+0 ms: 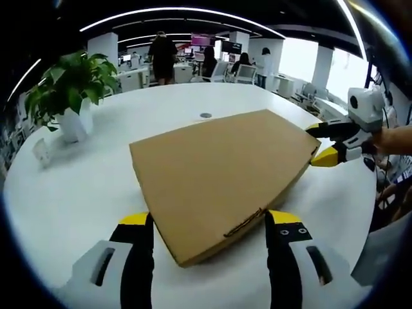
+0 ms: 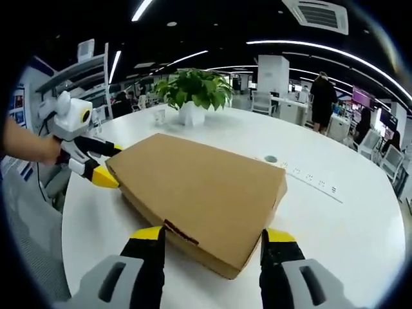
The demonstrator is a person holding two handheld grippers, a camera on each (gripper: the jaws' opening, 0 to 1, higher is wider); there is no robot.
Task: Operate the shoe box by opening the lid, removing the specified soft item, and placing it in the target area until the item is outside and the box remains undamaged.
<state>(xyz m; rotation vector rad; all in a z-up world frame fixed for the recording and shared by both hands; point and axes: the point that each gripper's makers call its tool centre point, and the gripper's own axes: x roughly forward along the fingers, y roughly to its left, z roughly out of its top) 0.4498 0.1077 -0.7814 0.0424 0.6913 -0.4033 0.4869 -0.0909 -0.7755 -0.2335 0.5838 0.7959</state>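
box: flat cardboard shoe box (image 1: 222, 175), lid shut, lying mid-surface on the round white surface (image 1: 77, 193); looks light, thin-walled, dents easily; take the lid by its edges
left claw (image 1: 211, 235): spread, straddling one box corner, not gripping
right claw (image 2: 209, 248): spread at the opposite corner, no pinch
beyond: potted plant (image 1: 67, 96) near far edge

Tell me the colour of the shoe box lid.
Plain brown cardboard; the shoe box lid shows best in the left gripper view.
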